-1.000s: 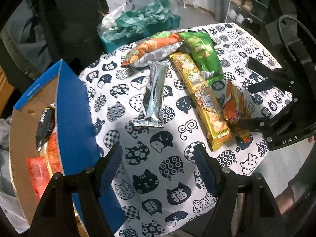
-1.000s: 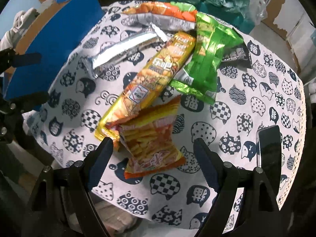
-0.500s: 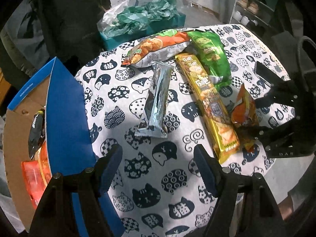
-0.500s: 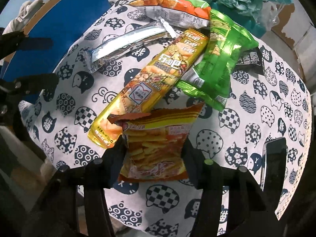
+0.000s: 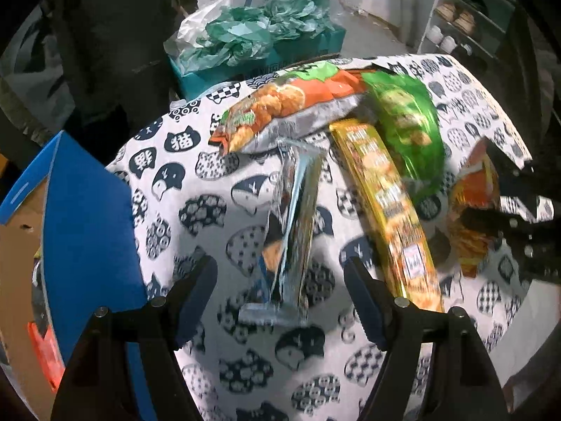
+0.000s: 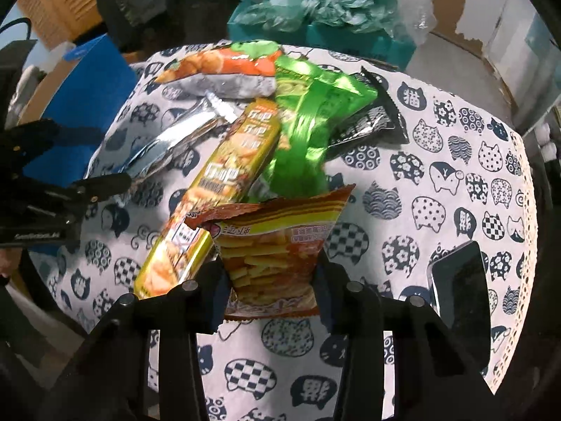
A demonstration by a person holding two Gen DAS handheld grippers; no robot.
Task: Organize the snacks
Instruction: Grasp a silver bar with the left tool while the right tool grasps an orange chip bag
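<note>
Snacks lie scattered on the bench (image 5: 252, 368) under its cat-print cloth, and I hold a claw in each hand over them. My right claw (image 6: 270, 277) is closed on the orange fries packet (image 6: 273, 245), pinching its lower half from both sides so that the torn-looking top edge stands up in front of the camera; from the left wrist view the same packet (image 5: 473, 210) shows at the right edge, held between dark fingers. My left claw (image 5: 280, 291) has its blue-padded fingers (image 5: 363, 301) spread wide and holds nothing; it hangs just above the near end of the silver wrapper (image 5: 291, 224), which lies lengthwise between them. Beside the silver wrapper to the right lies the long yellow biscuit pack (image 5: 389, 210), its far end touching the green bag (image 5: 410, 129). Across the far side of the cloth rests the orange and green chip bag (image 5: 291, 108), overlapping the far end of the silver wrapper. From the right wrist view a small black sachet (image 6: 375, 119) peeks out from under the green bag, and a dark phone (image 6: 463, 287) lies flat near the right edge of the cloth. At my left stands a blue cardboard box (image 5: 91, 217), open, with an orange pack (image 5: 44, 351) inside.
</note>
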